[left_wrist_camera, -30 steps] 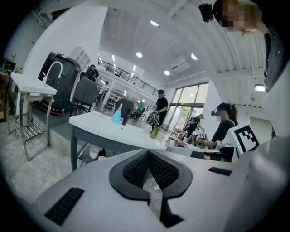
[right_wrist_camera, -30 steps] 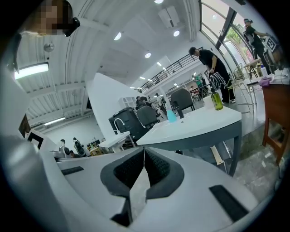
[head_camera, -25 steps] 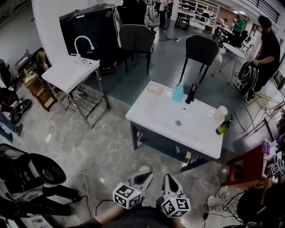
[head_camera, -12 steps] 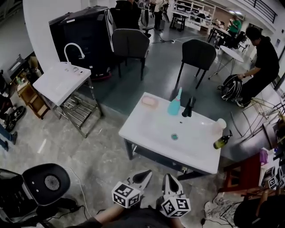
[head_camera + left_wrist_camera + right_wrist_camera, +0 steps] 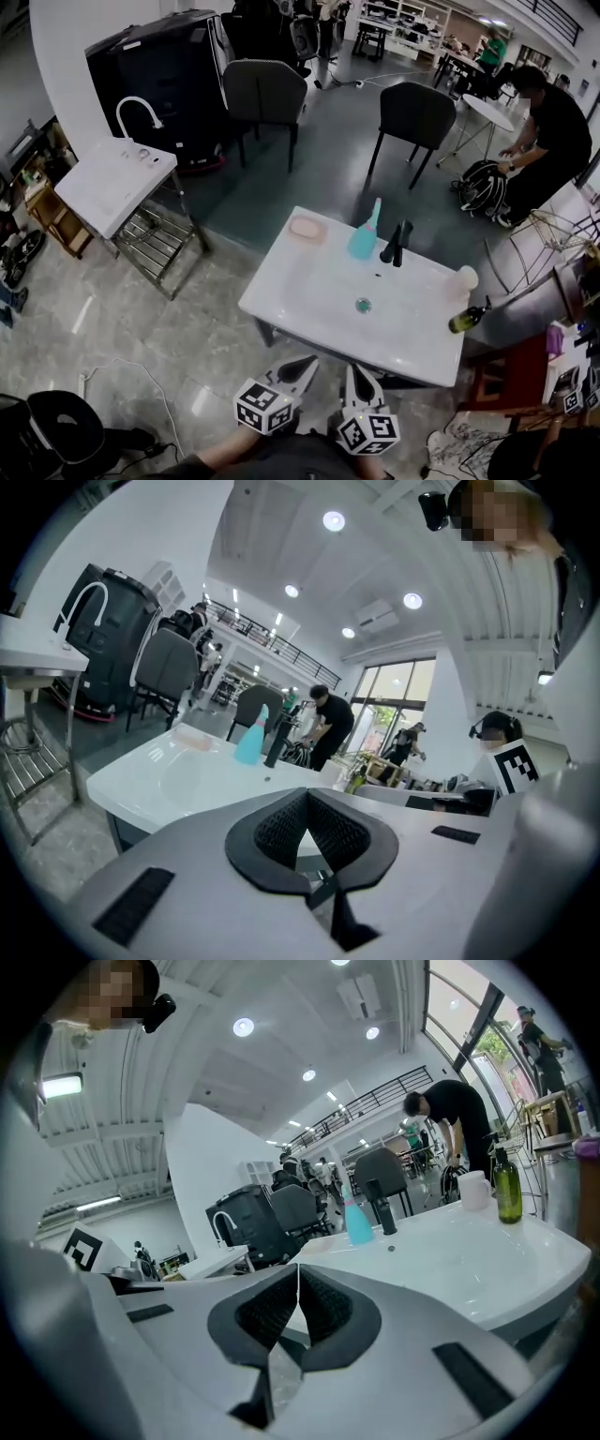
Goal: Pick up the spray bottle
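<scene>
A turquoise spray bottle (image 5: 365,234) stands upright near the far edge of a white sink-top table (image 5: 309,300), just left of a black faucet (image 5: 395,244). The same bottle (image 5: 250,737) shows far ahead in the left gripper view, and the bottle (image 5: 357,1220) shows again in the right gripper view. My left gripper (image 5: 302,367) and right gripper (image 5: 356,375) hang side by side short of the table's near edge, well away from the bottle. Both have their jaws together with nothing between them.
On the table lie a pink soap dish (image 5: 306,227), a drain hole (image 5: 363,305), a white cup (image 5: 466,277) and a green glass bottle (image 5: 468,319). Two dark chairs (image 5: 414,114) stand beyond it. A second sink stand (image 5: 112,183) is at left. A person (image 5: 548,122) bends over at the far right.
The table and the spray bottle have drawn nearer in the head view as both grippers moved forward together. Their jaws stayed together throughout.
</scene>
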`<state>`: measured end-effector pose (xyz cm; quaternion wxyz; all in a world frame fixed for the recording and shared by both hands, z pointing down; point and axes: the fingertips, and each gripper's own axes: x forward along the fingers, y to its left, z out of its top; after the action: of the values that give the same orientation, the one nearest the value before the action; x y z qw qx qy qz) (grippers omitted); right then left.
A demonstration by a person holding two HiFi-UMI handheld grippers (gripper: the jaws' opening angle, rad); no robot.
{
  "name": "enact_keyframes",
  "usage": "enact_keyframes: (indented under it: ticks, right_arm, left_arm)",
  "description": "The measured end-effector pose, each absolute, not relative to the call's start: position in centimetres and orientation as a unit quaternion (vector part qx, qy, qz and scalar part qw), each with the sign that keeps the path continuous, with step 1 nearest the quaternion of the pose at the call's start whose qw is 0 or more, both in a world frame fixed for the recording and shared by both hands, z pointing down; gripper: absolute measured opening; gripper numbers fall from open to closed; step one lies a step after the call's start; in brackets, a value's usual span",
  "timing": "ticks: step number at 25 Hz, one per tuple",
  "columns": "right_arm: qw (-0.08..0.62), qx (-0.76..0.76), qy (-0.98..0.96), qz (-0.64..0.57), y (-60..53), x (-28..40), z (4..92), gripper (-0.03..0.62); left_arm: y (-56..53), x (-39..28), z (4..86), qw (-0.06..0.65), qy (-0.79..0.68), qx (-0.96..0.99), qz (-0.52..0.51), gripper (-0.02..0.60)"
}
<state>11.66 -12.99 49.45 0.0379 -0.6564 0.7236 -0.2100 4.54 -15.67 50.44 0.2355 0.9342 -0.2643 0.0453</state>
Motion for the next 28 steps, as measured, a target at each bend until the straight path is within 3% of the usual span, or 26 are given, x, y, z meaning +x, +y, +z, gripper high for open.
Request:
enact_keyframes:
  ticks: [11,28]
  right_arm:
    - [0.055,-0.687,0.7,-0.189,-19.5,15.7,49.2,0.009]
    - [0.046,-0.684,0.699,-0.203,-21.0,16.0,50.0,0.009]
  left_arm:
    - [-23.4,7.8,50.1,0.218,-0.238,0.946,0.038,0.007]
    - [-24.6,7.7,51.6,0.241,-0.245,0.938,0.054,0.006]
